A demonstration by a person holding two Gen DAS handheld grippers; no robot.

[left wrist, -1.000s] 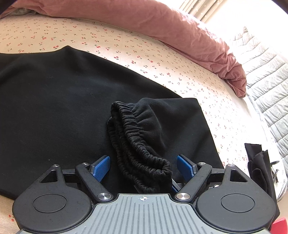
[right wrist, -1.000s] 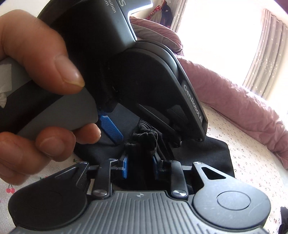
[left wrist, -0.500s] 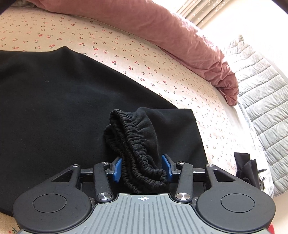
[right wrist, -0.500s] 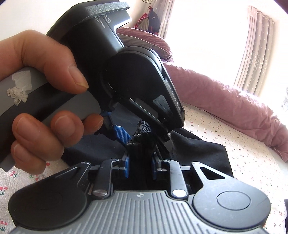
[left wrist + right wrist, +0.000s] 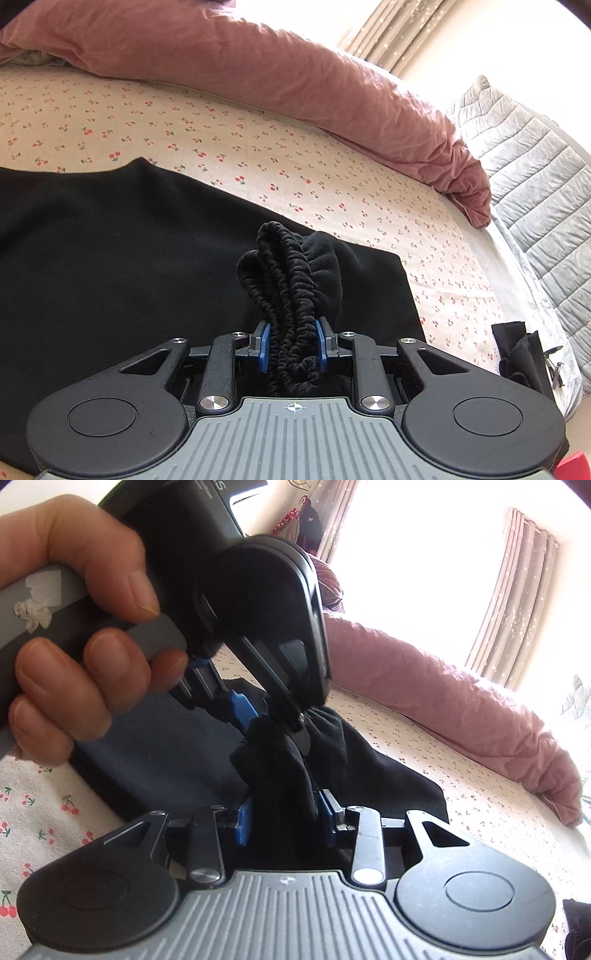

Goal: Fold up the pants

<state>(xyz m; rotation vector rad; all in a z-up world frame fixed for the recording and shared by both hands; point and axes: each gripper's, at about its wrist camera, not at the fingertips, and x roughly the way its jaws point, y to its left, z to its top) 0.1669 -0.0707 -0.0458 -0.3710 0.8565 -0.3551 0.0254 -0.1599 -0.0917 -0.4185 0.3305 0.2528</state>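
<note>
Black pants lie spread on a cherry-print bed sheet. My left gripper is shut on the bunched elastic waistband and holds it a little above the flat cloth. In the right wrist view my right gripper is shut on the black fabric of the same bunch. The left gripper's body and the hand holding it sit right in front, its blue pad against the cloth.
A long pink duvet roll runs along the far side of the bed. A grey quilted cover lies at the right. A small dark folded item sits at the bed's right edge. Curtains and a bright window stand behind.
My left gripper closed from wide open onto the waistband. Both grippers have lifted the bunch. The right gripper stayed shut on the fabric.
</note>
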